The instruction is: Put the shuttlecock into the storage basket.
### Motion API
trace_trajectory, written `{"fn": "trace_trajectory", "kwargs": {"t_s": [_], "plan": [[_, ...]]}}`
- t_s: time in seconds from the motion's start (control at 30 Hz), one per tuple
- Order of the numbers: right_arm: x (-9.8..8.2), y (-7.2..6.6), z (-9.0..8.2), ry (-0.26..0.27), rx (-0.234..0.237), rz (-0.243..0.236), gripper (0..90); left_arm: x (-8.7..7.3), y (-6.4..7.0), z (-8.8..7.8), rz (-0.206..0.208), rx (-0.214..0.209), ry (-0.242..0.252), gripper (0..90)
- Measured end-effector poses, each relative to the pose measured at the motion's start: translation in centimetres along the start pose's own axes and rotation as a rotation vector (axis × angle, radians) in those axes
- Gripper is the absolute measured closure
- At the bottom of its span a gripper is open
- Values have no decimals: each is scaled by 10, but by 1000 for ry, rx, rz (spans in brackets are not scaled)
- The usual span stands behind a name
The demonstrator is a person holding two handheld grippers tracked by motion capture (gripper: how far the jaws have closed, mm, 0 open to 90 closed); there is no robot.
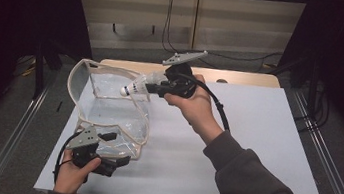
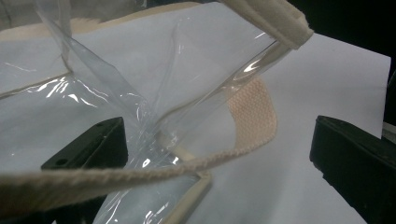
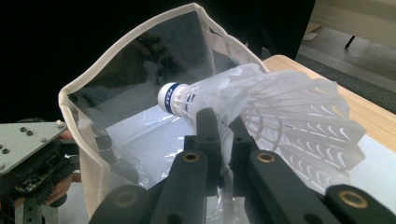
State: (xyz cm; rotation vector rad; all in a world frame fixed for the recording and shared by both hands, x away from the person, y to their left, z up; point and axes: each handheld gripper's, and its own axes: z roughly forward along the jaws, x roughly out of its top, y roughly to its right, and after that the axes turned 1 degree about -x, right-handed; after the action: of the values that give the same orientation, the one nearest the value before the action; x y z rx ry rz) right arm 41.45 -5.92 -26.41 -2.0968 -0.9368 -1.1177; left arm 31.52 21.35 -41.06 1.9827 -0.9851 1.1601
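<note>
A white shuttlecock (image 3: 261, 100) is pinched by its feathers in the right gripper (image 1: 158, 88), whose jaws are closed on it, cork pointing left over the mouth of the clear bag (image 1: 108, 104). The bag stands on the white counter (image 1: 255, 138), left of centre. At its near edge, the left gripper (image 1: 118, 148) has wide jaws straddling the bag's cream strap (image 2: 252, 116) and corner.

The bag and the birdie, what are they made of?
The bag looks like clear, shiny plastic: the table shows through it and light glints on its creases. Its cream edges and handle look like woven cloth, with a ribbed weave. The birdie seems white plastic: thin moulded ribs form its skirt, and its smooth rounded nose has a blue band. The right claw pinches it.
</note>
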Motion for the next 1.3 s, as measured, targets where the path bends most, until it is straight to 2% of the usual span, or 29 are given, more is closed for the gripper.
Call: {"fn": "trace_trajectory", "kwargs": {"t_s": [0.03,0.1,0.13,0.27,0.3,0.5,0.53,0.57,0.83,1.3], "plan": [[0,-1,1,2,4,-1,882,0,1,0,-1,12,2,41],[1,-2,2,0,2,-6,882,0,0,0,0,0,0,41],[1,-3,3,-1,6,-10,882,0,1,0,-1,12,2,41],[2,-6,6,3,12,-11,882,0,1,0,-1,11,1,41],[3,-7,7,2,12,-15,882,0,0,0,0,0,0,41],[4,-13,14,1,24,-20,882,0,0,0,0,1,1,41],[4,-14,15,0,26,-20,882,0,0,0,0,11,1,41],[5,-15,17,0,27,-23,882,0,0,0,0,0,0,41],[8,-24,27,-9,37,-35,881,0,0,0,3,2,2,41],[9,-30,47,-19,40,-43,880,0,0,0,4,3,3,41]]}}
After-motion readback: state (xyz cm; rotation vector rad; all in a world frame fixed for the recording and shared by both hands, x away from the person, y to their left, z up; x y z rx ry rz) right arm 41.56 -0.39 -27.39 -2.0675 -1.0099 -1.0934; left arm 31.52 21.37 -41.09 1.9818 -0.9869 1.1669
